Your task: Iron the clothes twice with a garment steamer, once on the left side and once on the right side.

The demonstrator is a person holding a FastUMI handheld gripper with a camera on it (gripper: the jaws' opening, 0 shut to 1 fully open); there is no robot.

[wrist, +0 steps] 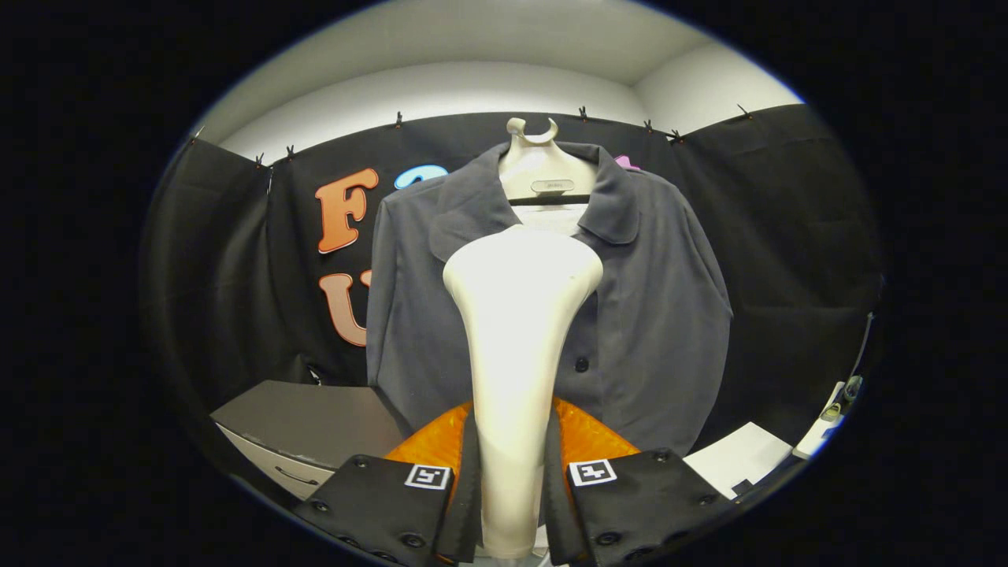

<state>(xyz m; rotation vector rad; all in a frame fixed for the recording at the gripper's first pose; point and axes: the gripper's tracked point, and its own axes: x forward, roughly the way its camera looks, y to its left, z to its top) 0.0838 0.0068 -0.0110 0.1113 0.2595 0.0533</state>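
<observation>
Gripper view showed the hand-held gripper (512,488) closed on the garment steamer (516,346), with its 2 fingers pressing the handle from both sides. The handle ran straight forward between the fingers, so the long axis of the steamer followed the same line as the fingers. At the far end it widened into a broad head, and this head pointed away from the fingers, toward the shirt (654,315).

The grey shirt hung directly beyond the steamer head on a pale hanger (543,169), in front of the booth's black cloth wall. Its long axis was vertical, from the collar down to the hem, and its front with the dark buttons (581,365) faced the fingers. The head sat before the middle of the shirt, at about chest height and a little to the side of the button line. Whether the head touched the fabric, I cannot tell.

An orange object (587,437) lay just behind the fingers and under the hem. A dark tabletop (315,417) with a drawer stood to 1 side.

I judge that the coming move needs a shift sideways onto 1 front panel, then a stroke along the vertical axis.
</observation>
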